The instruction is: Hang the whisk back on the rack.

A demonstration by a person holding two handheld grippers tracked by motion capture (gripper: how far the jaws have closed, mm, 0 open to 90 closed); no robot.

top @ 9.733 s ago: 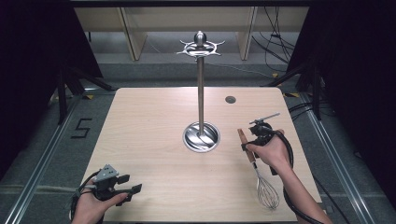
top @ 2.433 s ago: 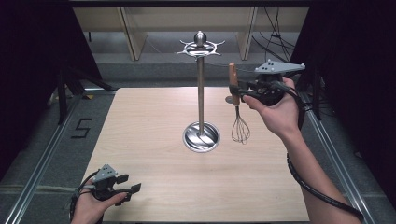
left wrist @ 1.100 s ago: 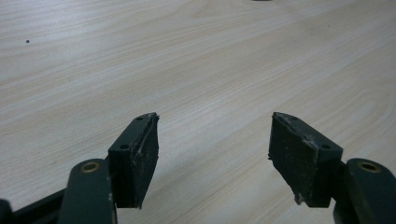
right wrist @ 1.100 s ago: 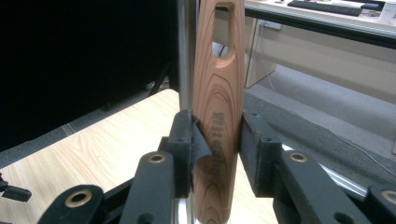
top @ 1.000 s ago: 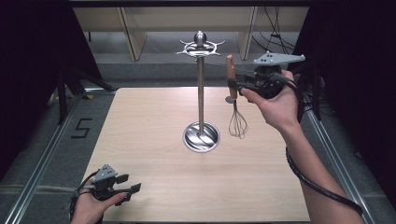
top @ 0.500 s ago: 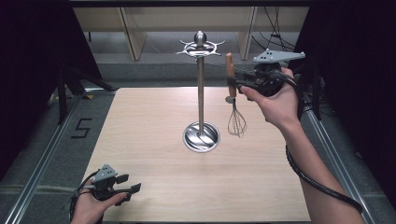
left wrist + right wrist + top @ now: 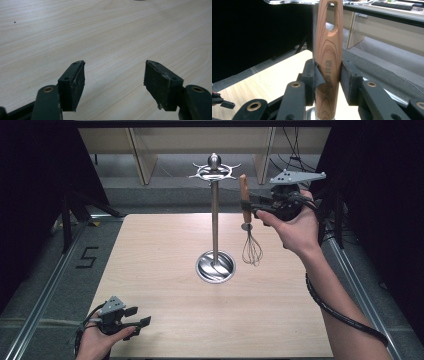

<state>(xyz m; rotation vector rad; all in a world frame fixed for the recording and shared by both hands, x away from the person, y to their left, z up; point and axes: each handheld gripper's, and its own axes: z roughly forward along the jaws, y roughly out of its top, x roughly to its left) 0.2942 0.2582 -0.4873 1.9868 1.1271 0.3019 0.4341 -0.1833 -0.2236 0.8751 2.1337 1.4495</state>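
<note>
1. Dark walls close in on both sides of my high view; at the back stand pale wooden furniture legs on a grey floor with loose cables.
2. My desk (image 7: 165,320) is a light wood-grain top, matt and smooth, with metal rails (image 7: 45,290) running along the floor beside it and a "5" (image 7: 86,257) marked on the floor at the left.
3. Near the desk's middle stands a utensil stand (image 7: 215,220): a thin polished metal pole rising from a round, dished, shiny base (image 7: 215,266) and topped by a ring of curved hooks (image 7: 214,170) around a small knob.
4. My right claw (image 7: 256,209) is up in the air to the right of the pole, close below hook height, its pads pinching the whisk (image 7: 248,227) by the handle.
5. The whisk hangs upright, clear of the desk: a slim reddish-brown wooden handle (image 7: 329,57) with visible grain, printed lettering and an oval hanging slot (image 7: 331,15) at the top end, then a metal collar and a balloon of thin wires (image 7: 252,251) at the bottom.
6. In the right gripper view the slot sits just beneath the shiny hook ring.
7. My left claw (image 7: 138,316) rests low at the desk's near left corner, jaws spread with bare wood between the worn black pads (image 7: 161,83).
</note>
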